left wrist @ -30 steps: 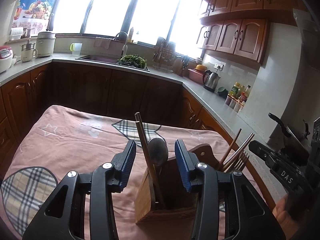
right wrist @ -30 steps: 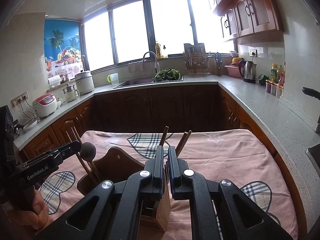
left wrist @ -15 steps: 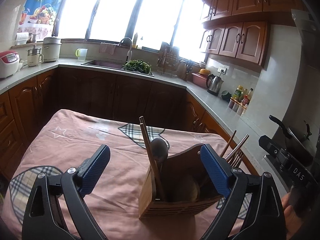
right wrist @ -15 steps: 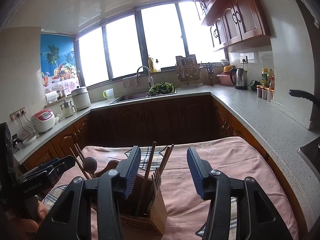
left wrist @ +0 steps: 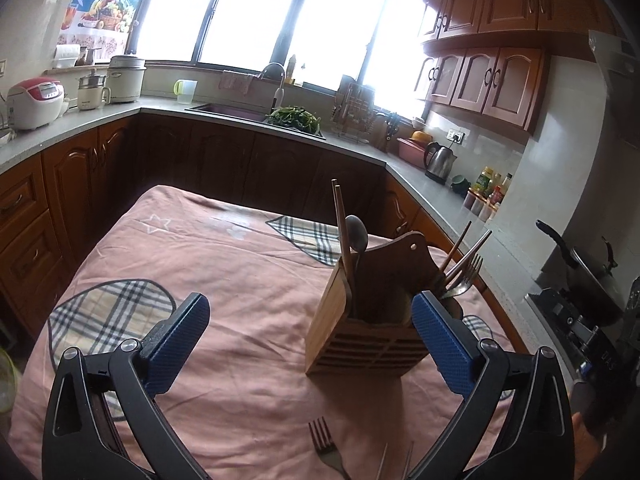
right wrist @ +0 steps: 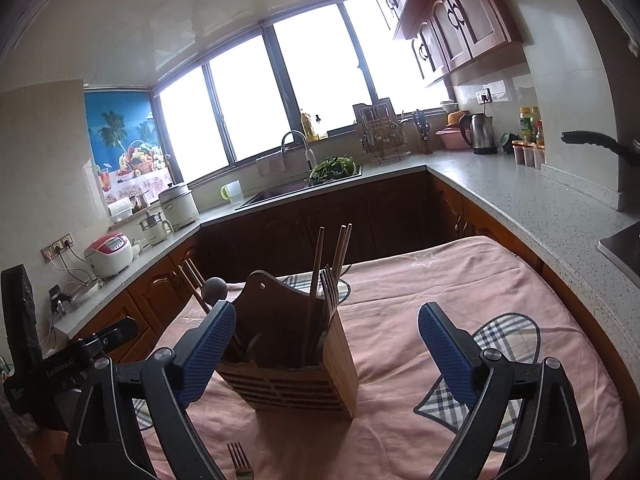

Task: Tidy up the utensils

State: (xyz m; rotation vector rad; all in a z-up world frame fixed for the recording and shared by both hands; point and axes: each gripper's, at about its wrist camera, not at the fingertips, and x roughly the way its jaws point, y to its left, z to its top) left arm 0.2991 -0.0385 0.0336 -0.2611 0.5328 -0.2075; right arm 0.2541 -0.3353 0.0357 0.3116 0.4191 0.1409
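Your left gripper (left wrist: 310,344) and right gripper (right wrist: 326,346) have both spread wide and pulled back, holding nothing. The wooden holder (left wrist: 366,320) stands on the tablecloth (left wrist: 224,264); a fork (left wrist: 326,446) lies before it.

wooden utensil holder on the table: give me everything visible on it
The wooden utensil holder is a light wood box with slatted lower walls, a darker arched back panel with a hanging hole, and inner compartments. It stands upright on the pink tablecloth. One side holds chopsticks and a spoon, the other forks and more chopsticks. Neither gripper touches it.
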